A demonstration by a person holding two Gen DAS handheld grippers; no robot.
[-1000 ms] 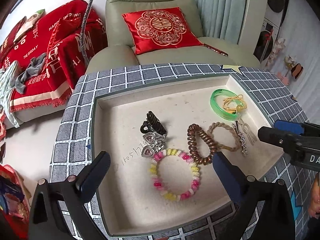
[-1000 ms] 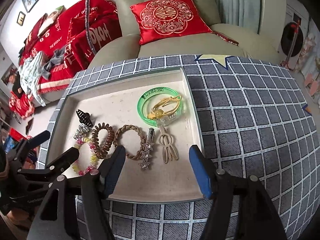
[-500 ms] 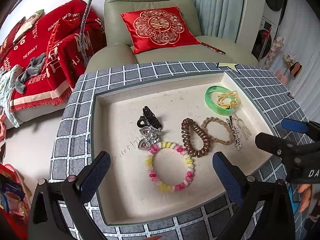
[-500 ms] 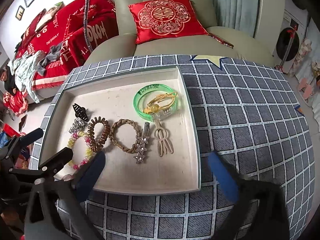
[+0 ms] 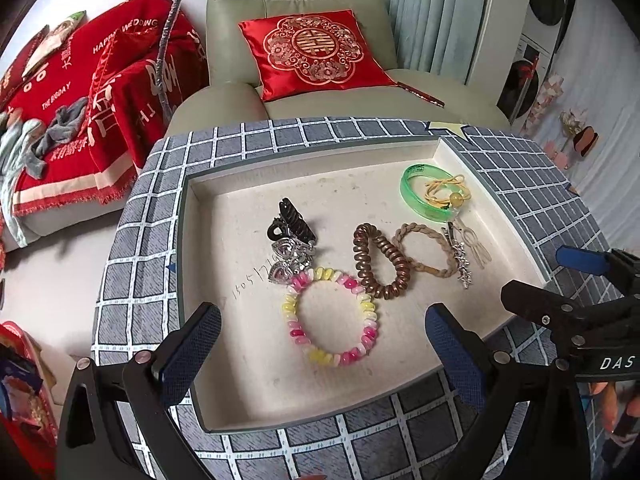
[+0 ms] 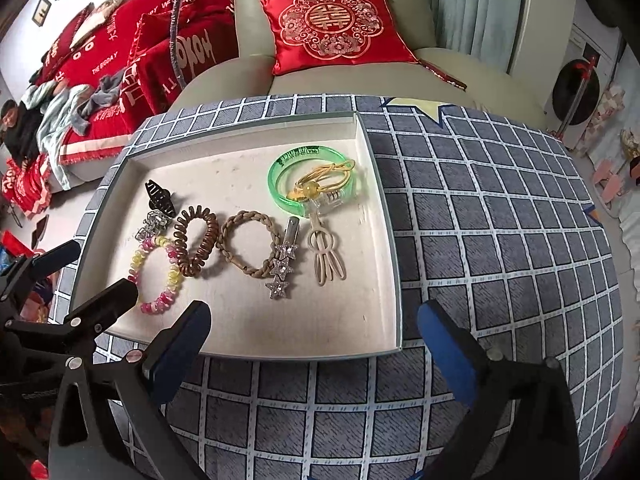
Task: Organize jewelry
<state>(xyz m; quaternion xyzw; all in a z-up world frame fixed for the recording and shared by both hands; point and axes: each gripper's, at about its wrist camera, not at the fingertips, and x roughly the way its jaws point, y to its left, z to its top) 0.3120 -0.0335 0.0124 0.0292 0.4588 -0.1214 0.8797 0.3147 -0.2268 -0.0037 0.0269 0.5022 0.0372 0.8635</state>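
A shallow cream tray (image 5: 248,380) (image 6: 376,320) sits on a grey checked table. In it lie a pink and yellow bead bracelet (image 5: 332,316) (image 6: 158,276), a brown coil tie (image 5: 378,262) (image 6: 196,240), a braided tan tie (image 5: 424,250) (image 6: 248,244), a green bangle (image 5: 416,192) (image 6: 312,182) with a yellow tie, a star clip (image 6: 282,264), a beige clip (image 6: 326,258), a black claw clip (image 5: 290,222) (image 6: 160,198) and silver heart clips (image 5: 288,262). My left gripper (image 5: 320,344) is open over the tray's near edge. My right gripper (image 6: 314,334) is open, empty, by the tray's near right corner.
The checked tablecloth (image 6: 500,240) spreads wide to the right of the tray. A green armchair (image 5: 320,92) with a red cushion (image 6: 336,28) stands behind the table. Red blankets (image 5: 80,92) cover a sofa at the left.
Both grippers have pulled back from the tray toward the near edge. My right gripper has opened wider. The jewelry has not moved.
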